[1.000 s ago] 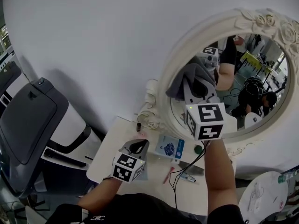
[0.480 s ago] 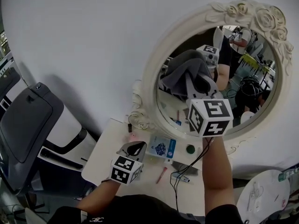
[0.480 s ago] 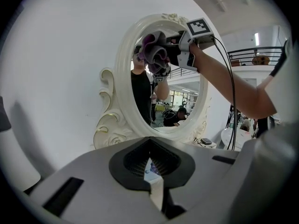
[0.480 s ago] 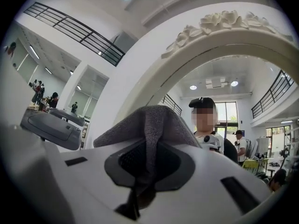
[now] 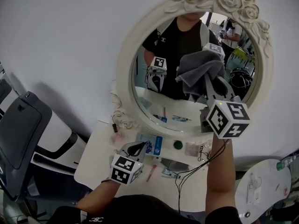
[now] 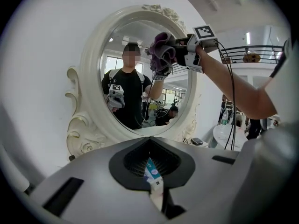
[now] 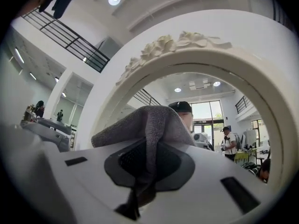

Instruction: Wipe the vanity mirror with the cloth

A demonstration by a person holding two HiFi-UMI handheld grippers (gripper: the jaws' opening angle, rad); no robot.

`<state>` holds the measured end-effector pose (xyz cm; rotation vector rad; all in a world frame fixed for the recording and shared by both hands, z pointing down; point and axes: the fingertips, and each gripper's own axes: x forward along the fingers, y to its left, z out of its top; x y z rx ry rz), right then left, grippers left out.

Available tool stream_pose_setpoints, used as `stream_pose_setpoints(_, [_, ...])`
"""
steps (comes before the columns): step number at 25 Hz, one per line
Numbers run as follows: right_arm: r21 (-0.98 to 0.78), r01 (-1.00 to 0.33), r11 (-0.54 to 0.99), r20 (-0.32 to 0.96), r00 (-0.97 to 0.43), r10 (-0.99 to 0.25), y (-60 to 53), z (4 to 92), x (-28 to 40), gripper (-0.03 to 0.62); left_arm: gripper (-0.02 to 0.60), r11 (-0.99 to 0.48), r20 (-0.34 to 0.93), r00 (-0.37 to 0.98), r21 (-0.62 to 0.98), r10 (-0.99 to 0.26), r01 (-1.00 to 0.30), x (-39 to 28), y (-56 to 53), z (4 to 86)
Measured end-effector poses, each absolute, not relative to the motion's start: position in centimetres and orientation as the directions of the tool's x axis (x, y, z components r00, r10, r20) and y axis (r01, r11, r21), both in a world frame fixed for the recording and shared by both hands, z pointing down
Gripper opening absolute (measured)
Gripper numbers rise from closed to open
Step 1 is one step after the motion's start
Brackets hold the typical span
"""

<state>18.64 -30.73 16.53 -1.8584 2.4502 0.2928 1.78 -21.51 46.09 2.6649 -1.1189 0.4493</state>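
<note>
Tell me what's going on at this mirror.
A person holds a gripper in each hand at an ornate vanity mirror. The right gripper is shut on a grey cloth, raised to the right half of the glass. The left gripper hangs low over the white table, jaws together, holding nothing.

Grey cloth (image 5: 198, 71) on the vanity mirror (image 5: 170, 104): soft, nappy, matt pile. The glass is glossy, reflections crisp. Its frame (image 5: 124, 69) is cream, moulded, with a faint satin sheen. Shell of the right gripper (image 5: 212, 90): smooth matt grey plastic. Below the mirror, the tabletop (image 5: 91, 164) is smooth and white. The wall (image 5: 70, 41) behind the mirror is matt.
</note>
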Motion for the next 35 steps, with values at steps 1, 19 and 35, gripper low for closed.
stream_pose_setpoints(1, [0.093, -0.963, 0.253, -0.159, -0.265, -0.951, -30.4, 16.4, 19.9, 0.044, 0.006, -0.695, 0.359, 0.67, 0.077, -0.649, -0.715, 2.4, -21.4, 46.0])
stream_pose_setpoints(19, [0.012, -1.0, -0.006, -0.172, 0.004, -0.985, -26.2, 15.6, 34.2, 0.045, 0.006, -0.763, 0.365, 0.722, 0.048, -0.587, -0.645, 8.3, -19.8, 45.9])
stream_pose_setpoints(35, [0.252, -0.962, 0.105, -0.129, -0.141, -0.982, -28.0, 12.4, 27.8, 0.044, 0.006, -0.741, 0.345, 0.709, 0.054, -0.615, -0.669, 6.0, -20.3, 45.8])
